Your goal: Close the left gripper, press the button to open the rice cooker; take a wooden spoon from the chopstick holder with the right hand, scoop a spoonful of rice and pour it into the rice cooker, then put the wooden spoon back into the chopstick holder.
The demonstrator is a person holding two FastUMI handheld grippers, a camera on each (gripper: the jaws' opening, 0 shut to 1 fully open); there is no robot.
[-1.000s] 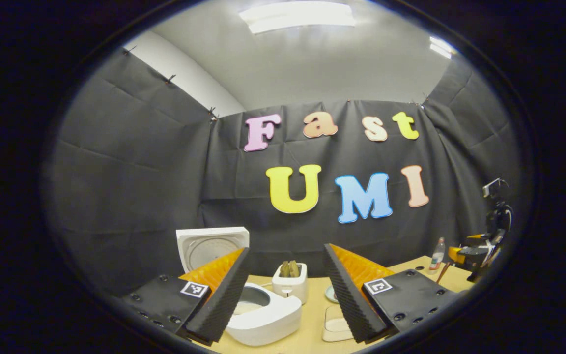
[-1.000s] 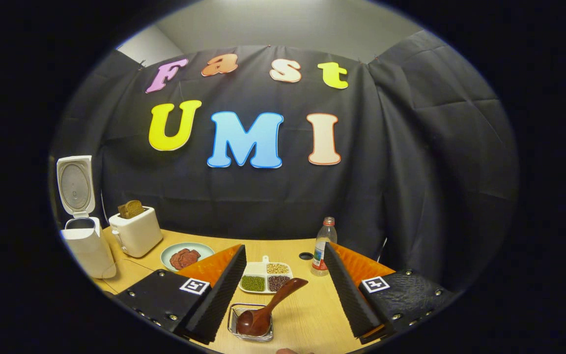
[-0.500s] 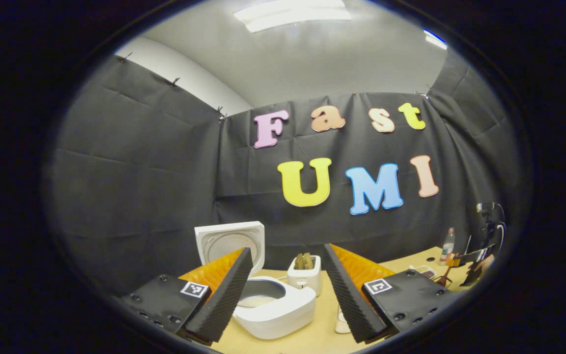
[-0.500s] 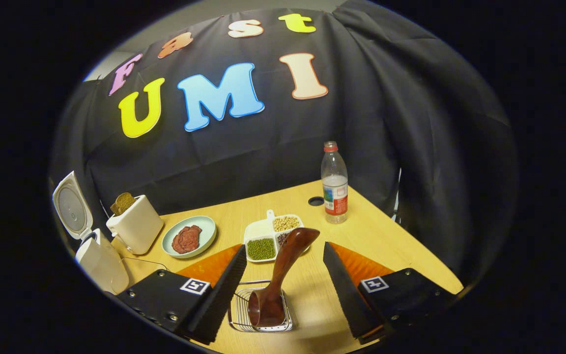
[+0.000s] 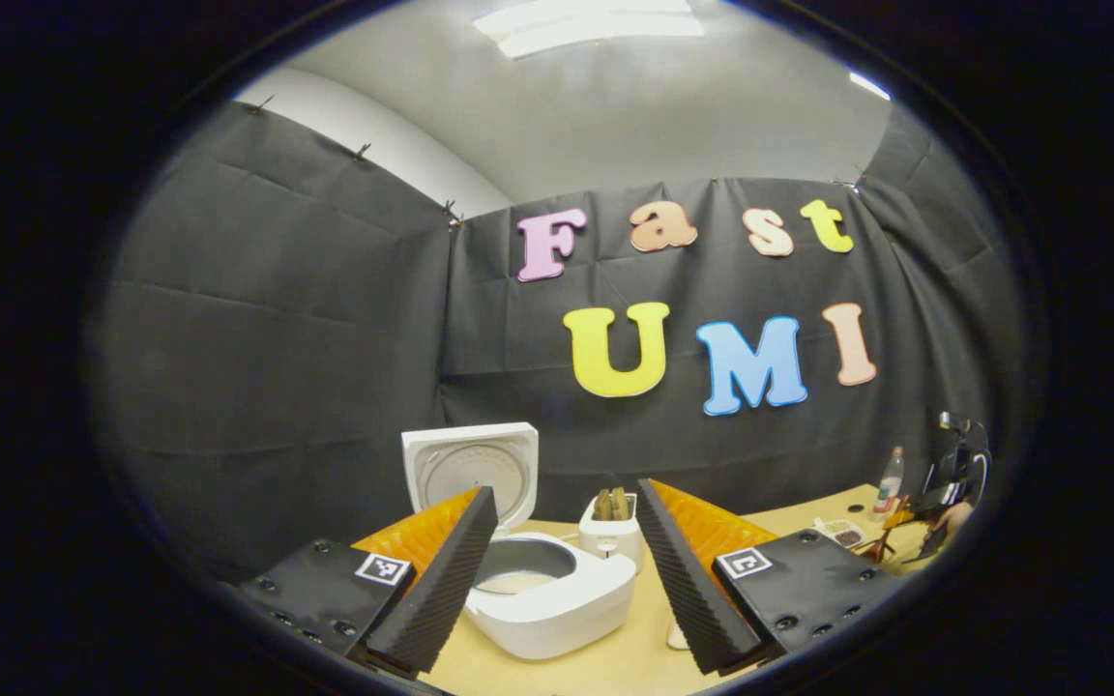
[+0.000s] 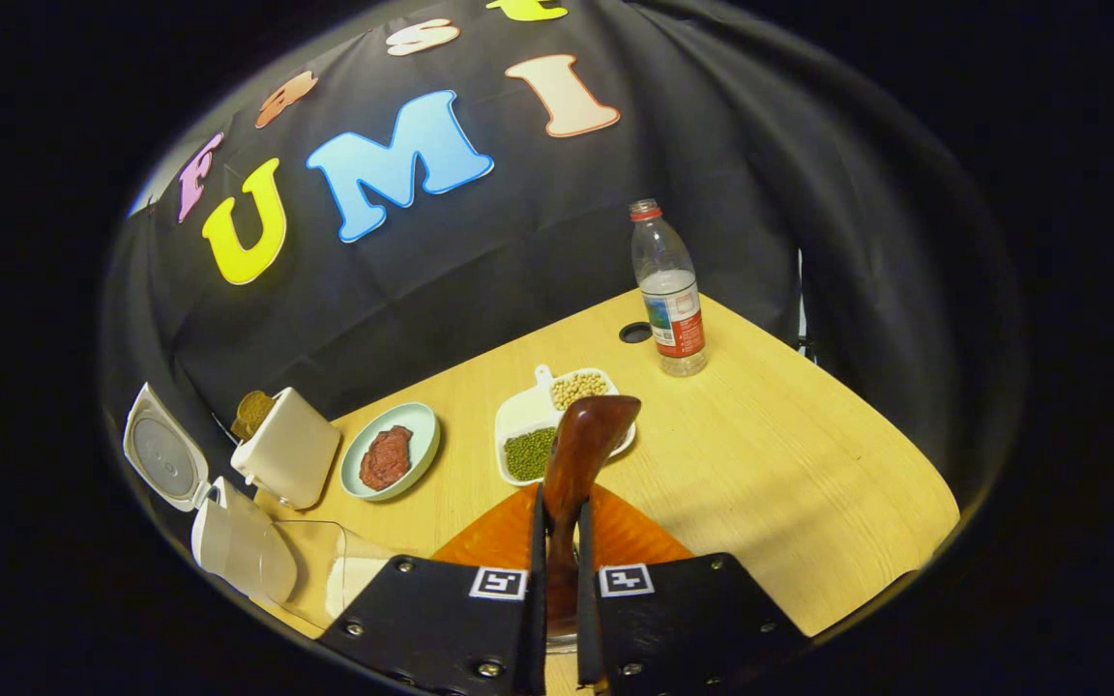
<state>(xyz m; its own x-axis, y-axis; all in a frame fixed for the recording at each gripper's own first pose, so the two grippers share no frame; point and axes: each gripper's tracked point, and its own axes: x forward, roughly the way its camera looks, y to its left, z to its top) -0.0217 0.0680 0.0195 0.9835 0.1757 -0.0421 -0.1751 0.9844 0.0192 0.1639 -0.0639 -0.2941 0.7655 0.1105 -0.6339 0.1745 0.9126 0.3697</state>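
In the right gripper view my right gripper (image 6: pixel 557 507) is shut on the handle of the dark wooden spoon (image 6: pixel 584 445), which stands upright between the fingers. The spoon's bowl and the wire chopstick holder are hidden below the fingers. The white rice cooker (image 6: pixel 233 546) stands at the far left with its lid (image 6: pixel 162 462) up. A clear container of rice (image 6: pixel 344 575) sits beside it. In the left gripper view my left gripper (image 5: pixel 567 493) is open just above the open rice cooker (image 5: pixel 557 604), whose raised lid (image 5: pixel 470 469) stands behind it.
A white toaster (image 6: pixel 286 449) with bread, a plate of red meat (image 6: pixel 391 462), a divided dish of beans (image 6: pixel 530 425) and a water bottle (image 6: pixel 668 290) stand on the wooden table (image 6: pixel 789 464). The toaster (image 5: pixel 612 530) sits right of the cooker.
My right gripper has tipped downward and shut on the spoon handle, which stood free between its open fingers before. The left gripper has drifted slightly, bringing the cooker more to the centre.
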